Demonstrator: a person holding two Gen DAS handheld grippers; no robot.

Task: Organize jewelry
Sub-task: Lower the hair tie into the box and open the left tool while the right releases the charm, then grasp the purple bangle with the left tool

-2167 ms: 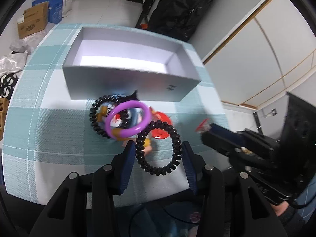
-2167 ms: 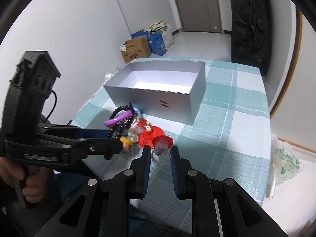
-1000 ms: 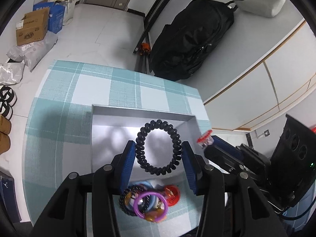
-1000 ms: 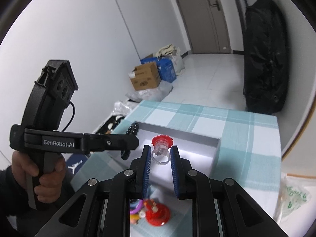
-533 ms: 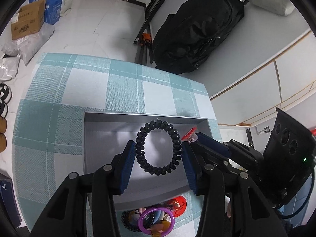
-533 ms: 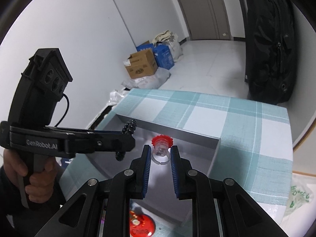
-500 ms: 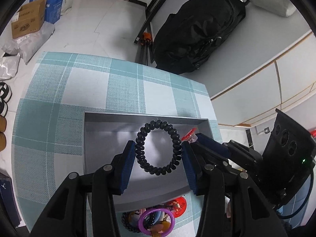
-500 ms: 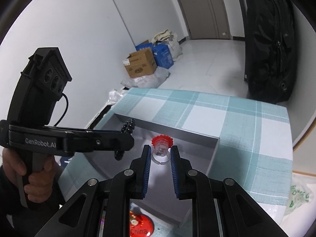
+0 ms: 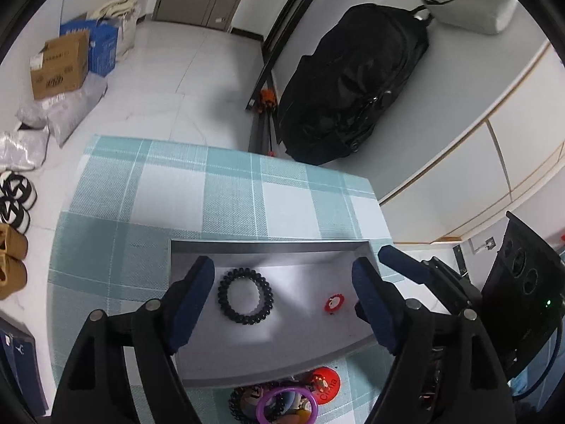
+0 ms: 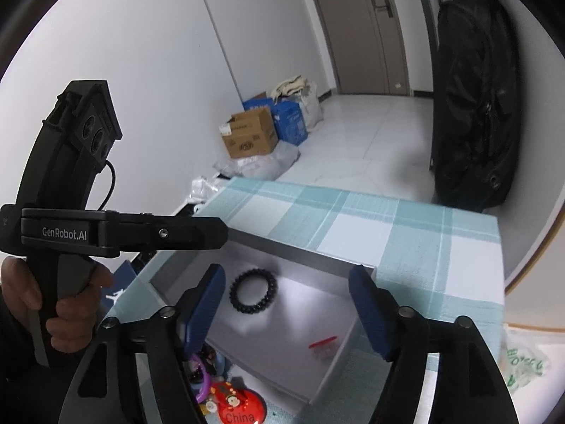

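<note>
A grey open box (image 9: 268, 247) stands on the teal checked tablecloth (image 9: 212, 198). A black spiral hair tie (image 9: 245, 295) and a red-topped ring (image 9: 333, 304) lie on its floor. My left gripper (image 9: 282, 296) is open and empty above the box. My right gripper (image 10: 286, 307) is open and empty above the box too; the hair tie (image 10: 252, 291) and the ring (image 10: 323, 346) show below it. A pile of jewelry with a purple bangle (image 9: 286, 406) and a red round piece (image 9: 326, 383) lies in front of the box.
A black bag (image 9: 353, 81) leans on the wall beyond the table. Cardboard and blue boxes (image 9: 60, 63) and shoes (image 9: 14, 194) lie on the floor at left. A plastic bag (image 10: 522, 360) lies right of the table.
Both grippers have opened. The black hair tie left my left gripper and the red-topped ring left my right gripper; both now lie in the box.
</note>
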